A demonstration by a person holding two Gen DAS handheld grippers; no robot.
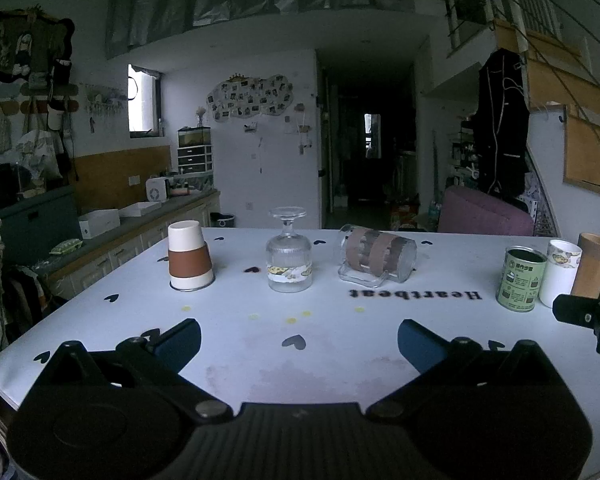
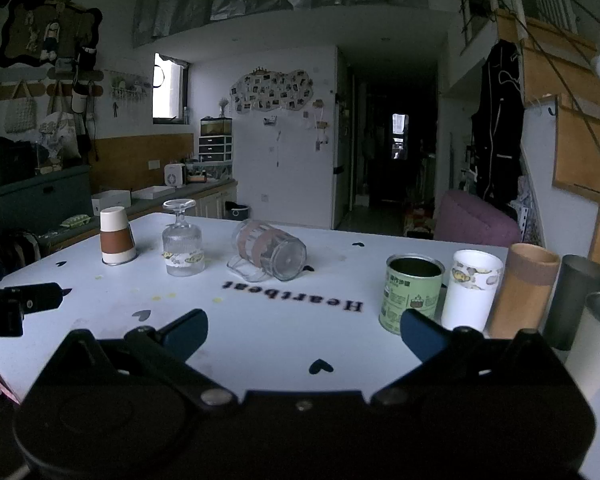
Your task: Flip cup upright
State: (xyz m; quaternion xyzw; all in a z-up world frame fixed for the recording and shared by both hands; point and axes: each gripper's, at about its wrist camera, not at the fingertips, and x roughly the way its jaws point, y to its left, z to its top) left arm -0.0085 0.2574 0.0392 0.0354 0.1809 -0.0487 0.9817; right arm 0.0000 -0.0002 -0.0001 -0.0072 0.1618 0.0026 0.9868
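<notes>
Paper cup (image 1: 190, 256) w/ brown sleeve stood mouth-down near the table's (image 1: 260, 360) far-left corner, stemmed glass (image 1: 289, 252) inverted beside it, glass mug (image 1: 376, 255) on its side further right. Cup prob light, crushable; I'd pinch the sleeve gently. Left gripper (image 1: 299, 340) and right gripper (image 2: 303, 332) both gaped, empty. Only right view showed the steel tumblers (image 2: 576, 304) past the green tin (image 2: 414, 294).

You've got a white paper cup (image 1: 190, 255) w/ brown band, green can (image 2: 411, 294), white tbl (image 1: 340, 332) w/ black hearts.
</notes>
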